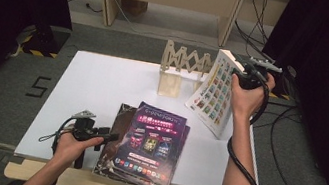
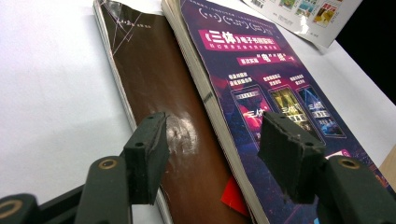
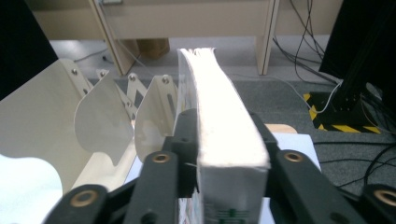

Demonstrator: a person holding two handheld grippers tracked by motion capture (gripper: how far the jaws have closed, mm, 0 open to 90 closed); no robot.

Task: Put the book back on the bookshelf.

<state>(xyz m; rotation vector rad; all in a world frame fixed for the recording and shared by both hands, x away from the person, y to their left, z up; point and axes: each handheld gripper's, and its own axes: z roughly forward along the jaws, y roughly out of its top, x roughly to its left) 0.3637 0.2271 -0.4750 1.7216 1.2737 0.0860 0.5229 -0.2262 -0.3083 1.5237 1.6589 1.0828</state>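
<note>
Two books lie stacked at the near edge of the white table [image 1: 98, 81], just in front of the person: a purple book [image 1: 154, 144] with small pictures on its cover sits on top, and a brown book [image 1: 115, 130] pokes out from under its left side. Beside the brown book, on its left, the left hand [image 1: 73, 147] holds the left gripper [image 1: 107, 136] low over the table, pointed at the stack. In the left gripper view its jaws stand spread wide, one over the brown cover [image 2: 159, 79], the other over the purple cover [image 2: 261, 79], and they pinch nothing; whether the pads [image 2: 289, 154] touch the covers I cannot tell. Something small and red [image 2: 236, 196] shows between the two books there. Beyond the stack, toward the far edge of the table, stands a pale wooden rack [image 1: 182, 67] with zigzag dividers. Right of the rack, the right hand [image 1: 248, 94] holds the right gripper [image 1: 243, 65] up, with a third book [image 1: 216, 91], white-covered with rows of small coloured pictures, hanging from it, tilted, its lower corner near the table. In the right gripper view the jaws are pressed against both sides of that book [image 3: 219, 116], page edges facing the camera, with the rack's dividers [image 3: 102, 116] just to the left.
</note>
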